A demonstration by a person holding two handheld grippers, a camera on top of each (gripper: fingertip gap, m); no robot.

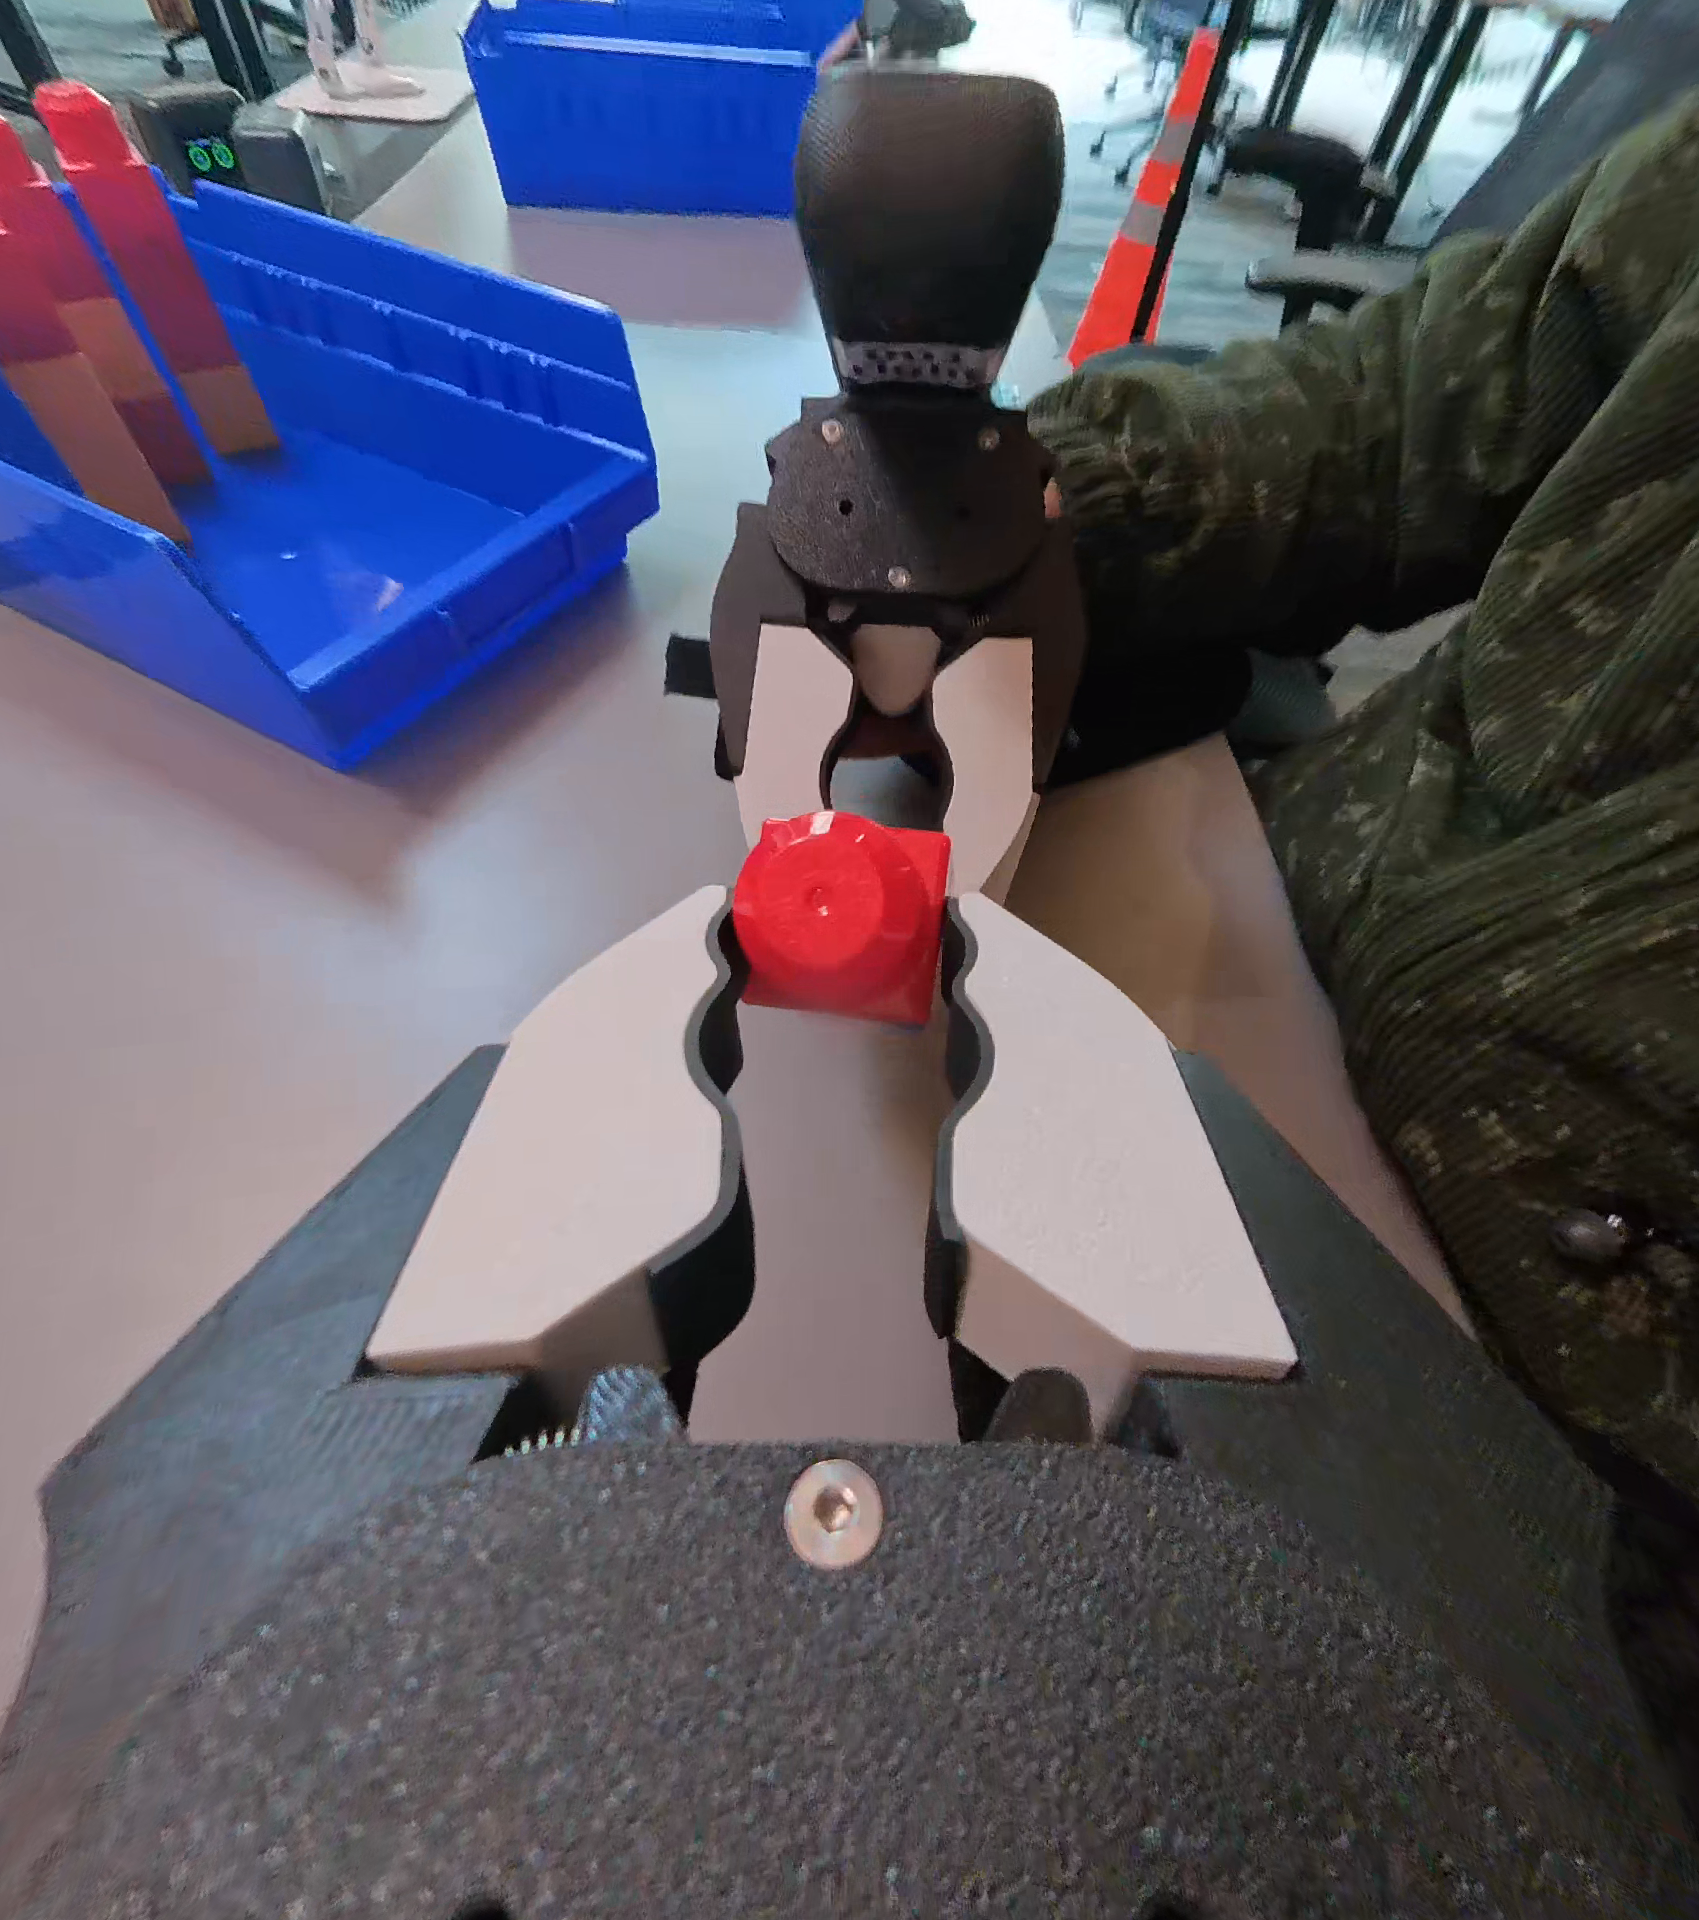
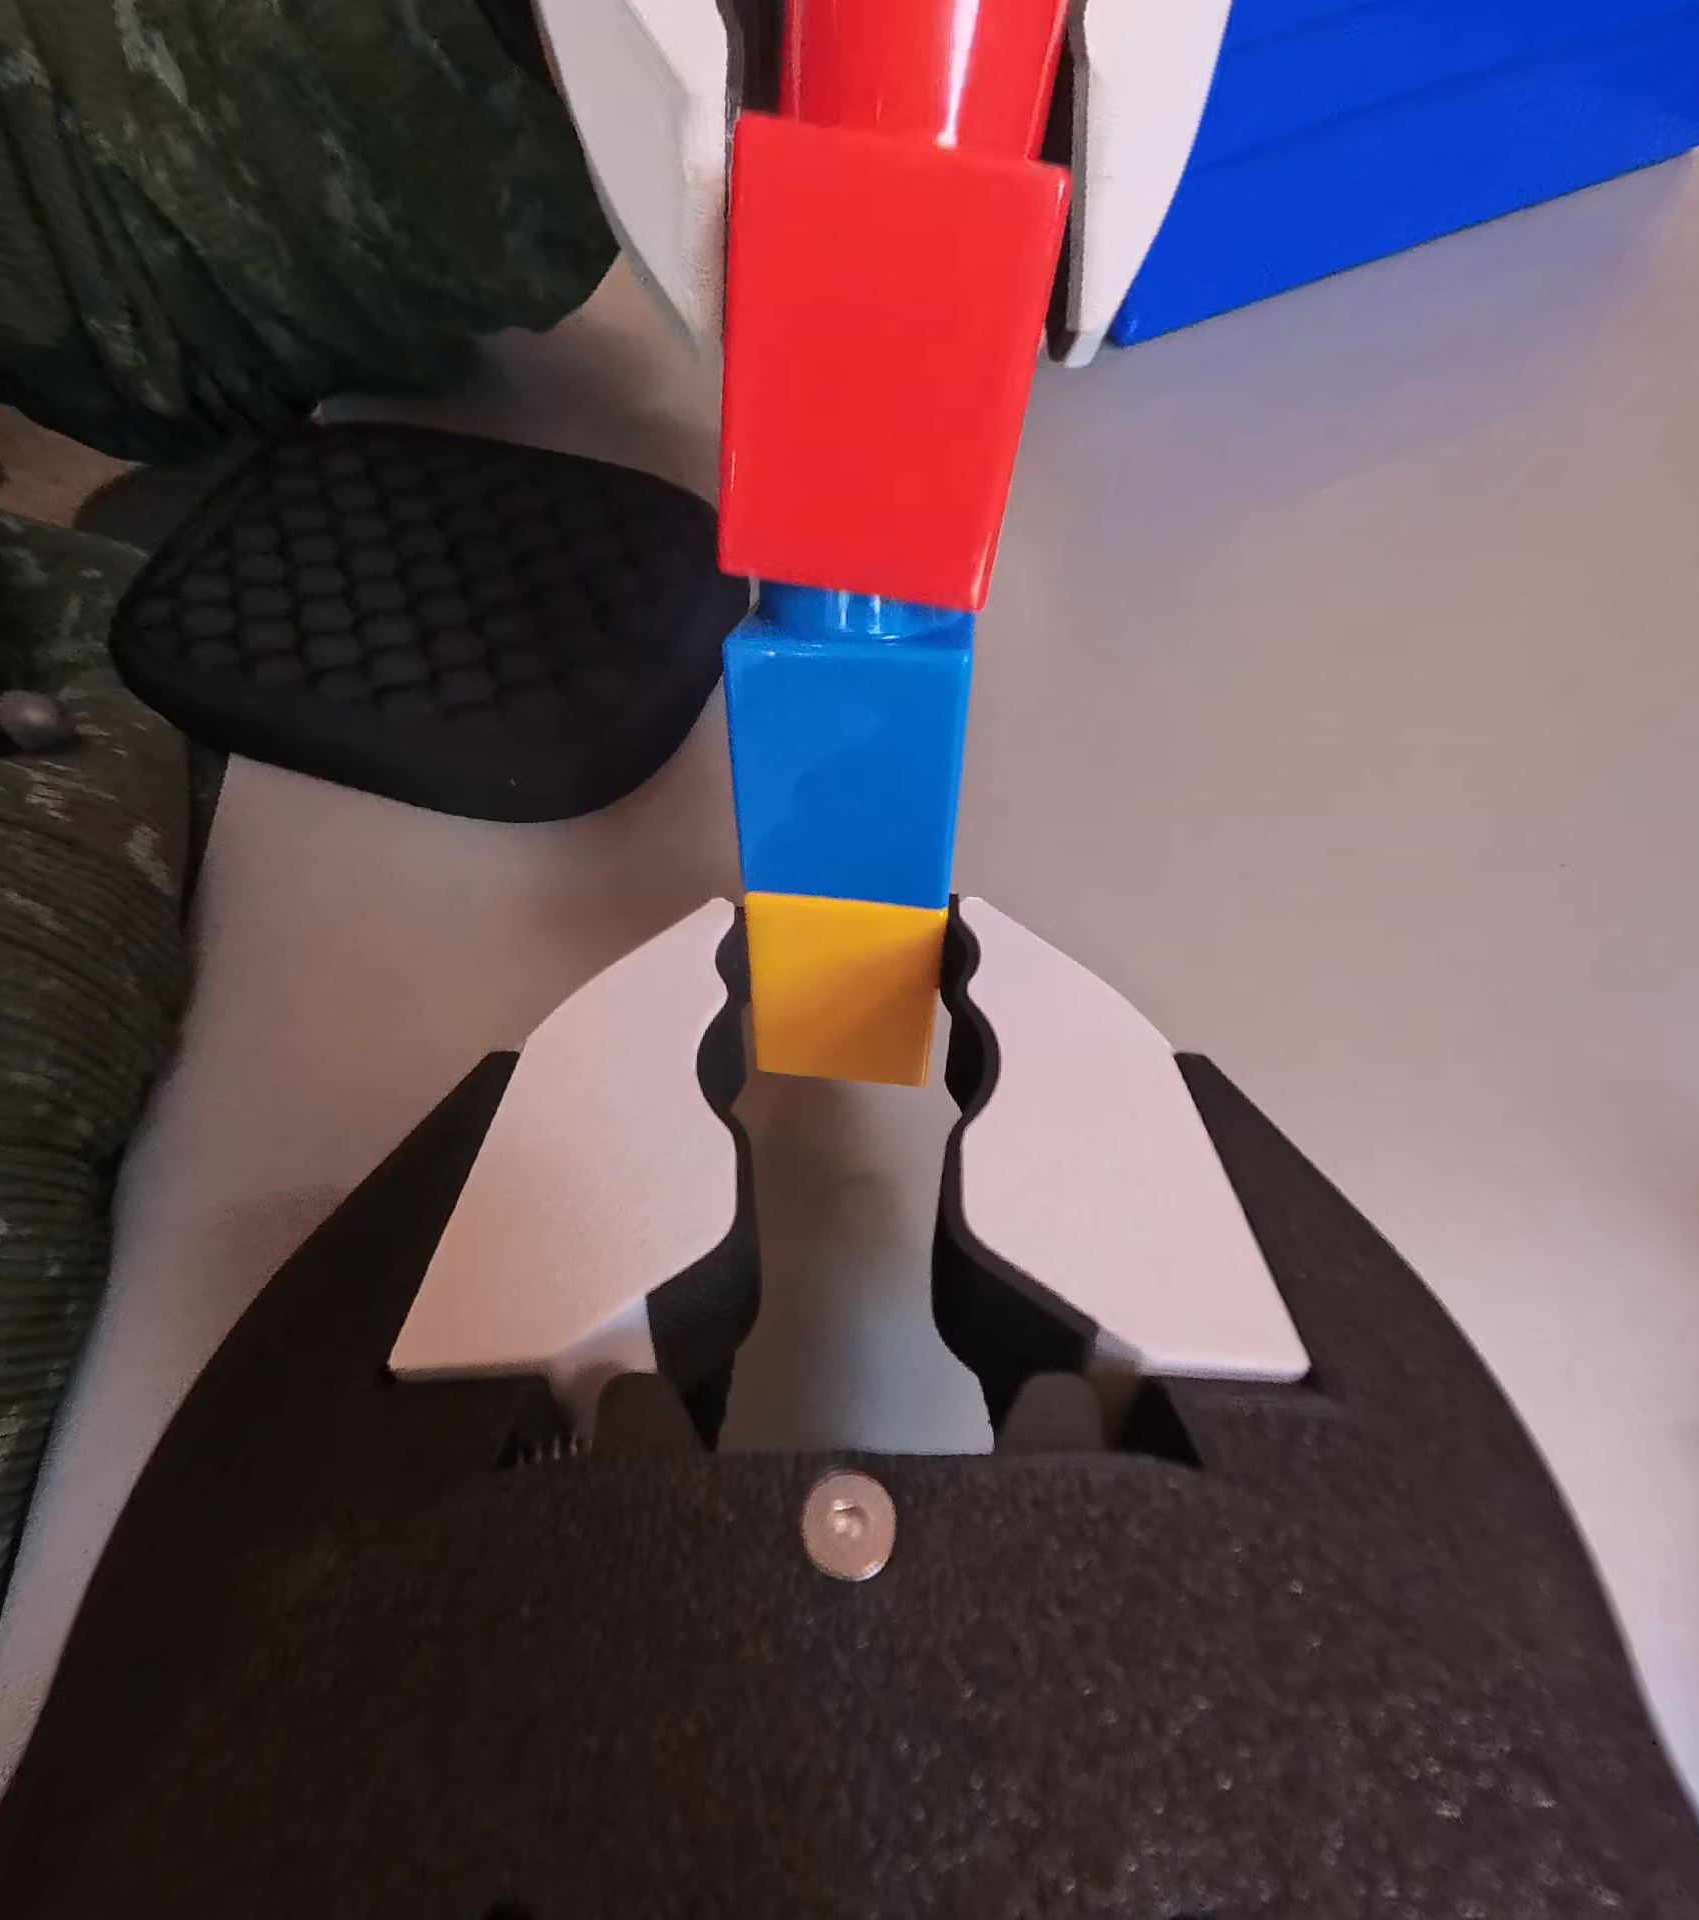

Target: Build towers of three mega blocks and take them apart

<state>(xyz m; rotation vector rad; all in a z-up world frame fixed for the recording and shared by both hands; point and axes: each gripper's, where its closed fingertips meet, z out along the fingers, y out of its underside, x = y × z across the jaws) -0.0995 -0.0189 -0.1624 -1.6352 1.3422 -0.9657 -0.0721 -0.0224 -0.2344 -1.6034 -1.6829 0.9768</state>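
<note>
Red block point(image 1: 840, 920) clamped in left gripper point(image 1: 840, 935) jaws, yellow block point(image 2: 843, 987) clamped in right gripper point(image 2: 845, 987) jaws, blue block point(image 2: 845, 758) between.

Red block point(image 2: 876, 364), blue block point(image 2: 845, 769), yellow block point(image 2: 840, 987); blue bin point(image 1: 429, 582); green camouflage sleeve point(image 1: 1447, 520); orange cone point(image 1: 1146, 208).
</note>
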